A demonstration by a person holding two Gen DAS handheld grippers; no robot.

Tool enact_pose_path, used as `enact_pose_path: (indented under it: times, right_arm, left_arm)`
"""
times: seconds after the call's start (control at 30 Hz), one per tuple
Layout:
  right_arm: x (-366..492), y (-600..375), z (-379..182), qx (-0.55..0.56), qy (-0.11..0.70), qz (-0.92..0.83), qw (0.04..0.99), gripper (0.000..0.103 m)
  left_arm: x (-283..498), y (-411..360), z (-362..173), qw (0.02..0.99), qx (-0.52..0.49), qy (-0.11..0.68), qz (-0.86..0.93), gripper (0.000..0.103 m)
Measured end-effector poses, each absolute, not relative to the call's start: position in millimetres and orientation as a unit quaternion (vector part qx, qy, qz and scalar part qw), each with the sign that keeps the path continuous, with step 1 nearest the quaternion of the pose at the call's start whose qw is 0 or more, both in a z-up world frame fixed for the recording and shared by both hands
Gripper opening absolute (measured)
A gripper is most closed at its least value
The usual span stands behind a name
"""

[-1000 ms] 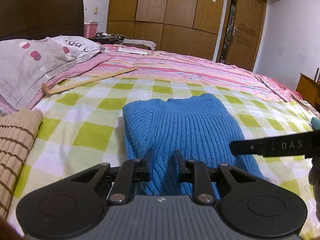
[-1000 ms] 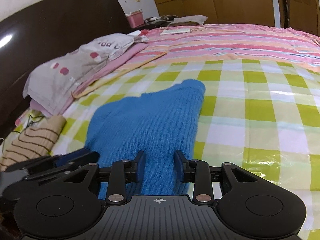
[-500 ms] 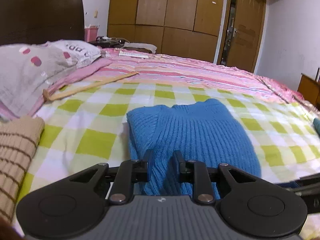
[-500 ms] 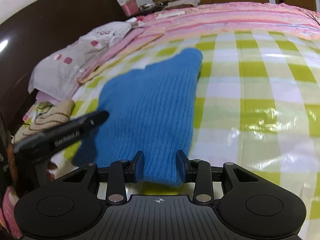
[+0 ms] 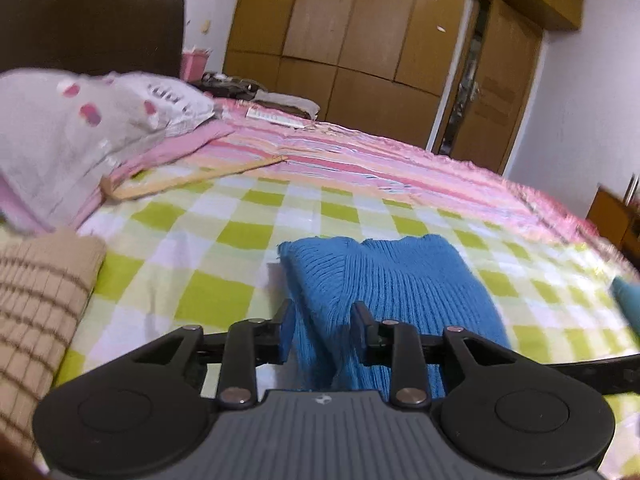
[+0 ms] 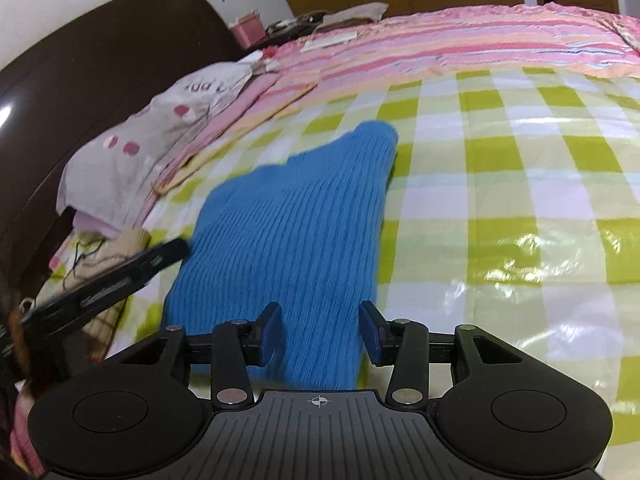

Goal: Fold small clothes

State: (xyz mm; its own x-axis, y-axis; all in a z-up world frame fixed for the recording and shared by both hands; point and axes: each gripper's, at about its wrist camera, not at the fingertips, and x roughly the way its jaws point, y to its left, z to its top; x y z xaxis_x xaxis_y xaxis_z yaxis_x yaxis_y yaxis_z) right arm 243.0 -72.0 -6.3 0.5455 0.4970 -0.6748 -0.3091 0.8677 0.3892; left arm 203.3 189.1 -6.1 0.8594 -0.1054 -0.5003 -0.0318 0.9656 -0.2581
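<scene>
Left tool [image 5: 322, 328] jaws opening, blue sweater [image 5: 384, 288] edge between, checked bedsheet [image 5: 208, 248]

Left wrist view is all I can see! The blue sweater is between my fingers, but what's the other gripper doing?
Observer: The right gripper has the blue sweater between its fingers too, at the near hem, and its jaws are opening.
Operator: Is there a gap beside the cloth?
Observer: Yes, the right-hand blue pad stands clear of the knit.
Operator: What's under the spotty pillow?
Observer: A dark gap shows beneath the grey pillow, against the brown headboard.
Operator: And my gripper, from there?
Observer: The left gripper's finger shows left of the sweater.
</scene>
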Motion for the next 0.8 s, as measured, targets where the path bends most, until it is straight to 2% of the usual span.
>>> enact_pose_path:
  times: [0.1,0.17,0.4,0.6,0.63,0.7,0.77,0.8]
  right_arm:
    - [250,-72,-5,0.117,0.411,0.228,0.875,0.043]
    - [252,-72,-5,0.119,0.409,0.229,0.875,0.046]
    - [251,-65,-11,0.115,0.415,0.229,0.873,0.046]
    - [259,-66,-11,0.117,0.411,0.227,0.875,0.046]
    - [261,-66,-12,0.117,0.41,0.226,0.876,0.046]
    - [263,-66,-12,0.121,0.41,0.226,0.875,0.046]
    - [264,-67,-13,0.123,0.409,0.227,0.875,0.046]
    - [265,-67,-13,0.124,0.409,0.228,0.875,0.046]
  left_arm:
    - [187,193,-4,0.95,-0.15,0.269,-0.044,0.042]
    - [183,189,-6,0.947,-0.146,0.28,-0.057,0.052]
    - [209,182,-19,0.935,-0.139,0.321,-0.058,0.054]
    - [240,189,-22,0.926,-0.168,0.335,-0.05,0.06]
    - [244,189,-23,0.925,-0.171,0.335,-0.048,0.06]
    - [250,189,-24,0.926,-0.175,0.331,-0.052,0.05]
    - [254,186,-20,0.928,-0.168,0.328,-0.059,0.036]
    - [256,184,-18,0.929,-0.162,0.326,-0.061,0.033]
